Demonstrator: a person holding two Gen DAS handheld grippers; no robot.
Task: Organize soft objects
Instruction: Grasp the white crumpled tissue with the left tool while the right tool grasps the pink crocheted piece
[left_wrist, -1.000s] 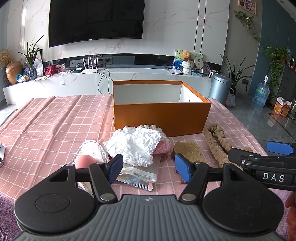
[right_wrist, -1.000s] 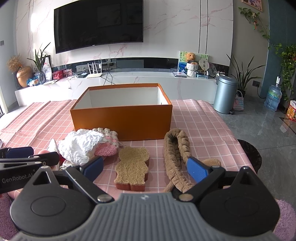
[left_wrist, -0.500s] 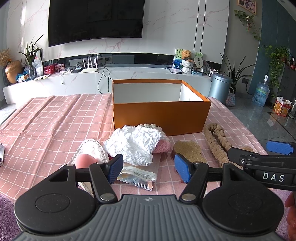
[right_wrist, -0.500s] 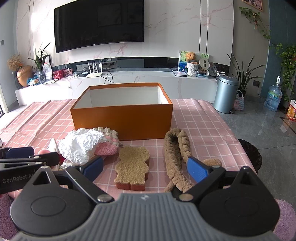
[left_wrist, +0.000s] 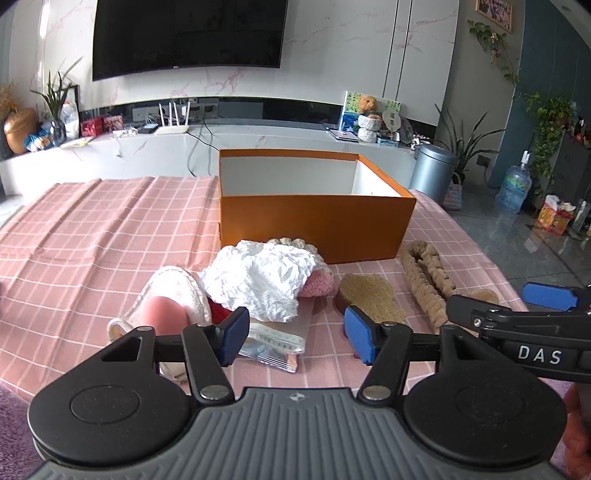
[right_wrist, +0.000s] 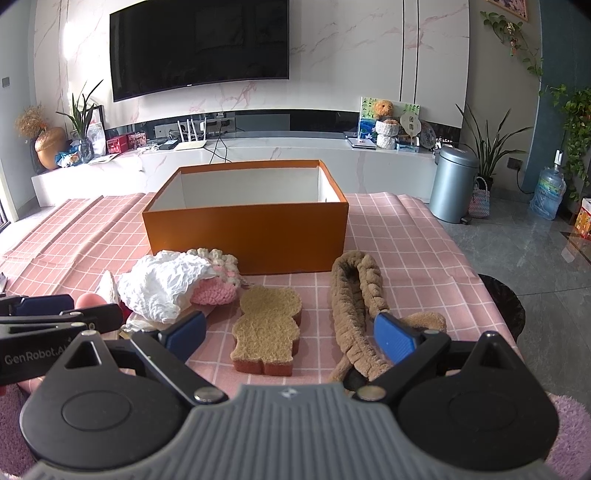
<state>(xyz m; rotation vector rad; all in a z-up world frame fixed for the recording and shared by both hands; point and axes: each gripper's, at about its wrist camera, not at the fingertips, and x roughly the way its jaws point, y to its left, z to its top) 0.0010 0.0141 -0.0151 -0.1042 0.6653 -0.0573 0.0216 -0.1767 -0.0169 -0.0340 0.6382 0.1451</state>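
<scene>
An open orange box (left_wrist: 314, 225) (right_wrist: 245, 236) stands on the pink checked tablecloth. In front of it lie a crumpled white cloth (left_wrist: 258, 284) (right_wrist: 162, 284), a pink crochet piece (left_wrist: 317, 286) and a pink ball in white mesh (left_wrist: 164, 312). My left gripper (left_wrist: 297, 339) hovers low over a clear plastic packet (left_wrist: 273, 347). Its jaws are closing and touch nothing. My right gripper (right_wrist: 290, 336) stands open above a bear-shaped sponge (right_wrist: 266, 325), with a brown plush braid (right_wrist: 354, 299) by its right finger.
The tablecloth (left_wrist: 92, 236) spreads wide to the left of the box. The table's right edge drops to a grey floor with a dark round stool (right_wrist: 502, 306) and a metal bin (right_wrist: 452, 184). A white TV counter runs behind.
The left gripper's blue pads have drawn slightly closer together. Both hands and all objects have kept their places.
</scene>
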